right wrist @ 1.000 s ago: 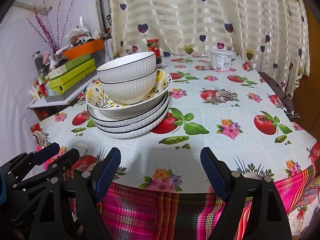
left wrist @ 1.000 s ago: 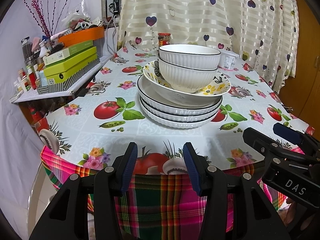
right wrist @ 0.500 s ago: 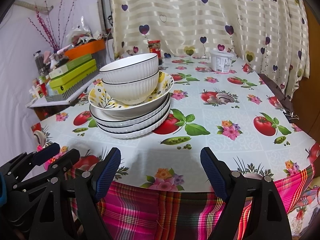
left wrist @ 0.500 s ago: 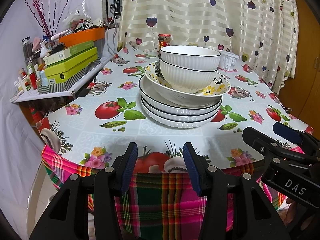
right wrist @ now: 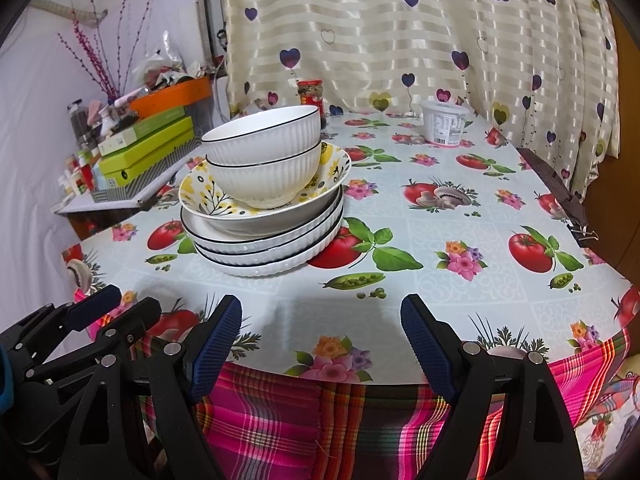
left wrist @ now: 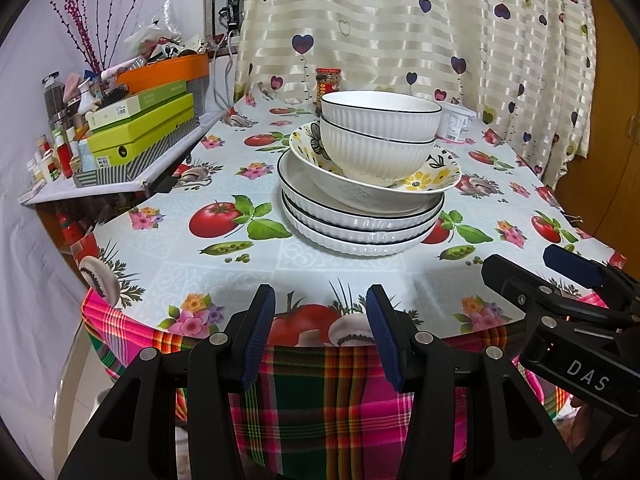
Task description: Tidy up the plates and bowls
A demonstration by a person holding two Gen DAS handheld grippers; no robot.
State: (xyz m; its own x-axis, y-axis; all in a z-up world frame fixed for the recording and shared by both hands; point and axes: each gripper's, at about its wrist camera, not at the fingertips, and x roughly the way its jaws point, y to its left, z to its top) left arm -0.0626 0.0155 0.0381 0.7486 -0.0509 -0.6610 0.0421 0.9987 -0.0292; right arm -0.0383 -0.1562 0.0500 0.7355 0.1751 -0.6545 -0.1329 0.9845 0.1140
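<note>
Grippers (left wrist: 320,332) short of table edge (left wrist: 420,296) — crockery stack (left wrist: 364,200) well beyond

Two bowls (left wrist: 380,136) sit nested in a dish (left wrist: 432,178) on three stacked plates (left wrist: 360,224) on the counter (left wrist: 160,264). Behind the stack stand a jar (left wrist: 329,84) and a tub (left wrist: 456,120); boxes (left wrist: 140,128) lie on a shelf (left wrist: 120,184) to its left.

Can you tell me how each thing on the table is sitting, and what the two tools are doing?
top bowl: upright, nested in second bowl.
second bowl: upright, in flowered dish.
flowered dish: tilted, on plates.
three plates: stacked.
white tub: upright, lidded.
jar: upright, capped.
left tool: open, empty.
right tool: open, empty.
</note>
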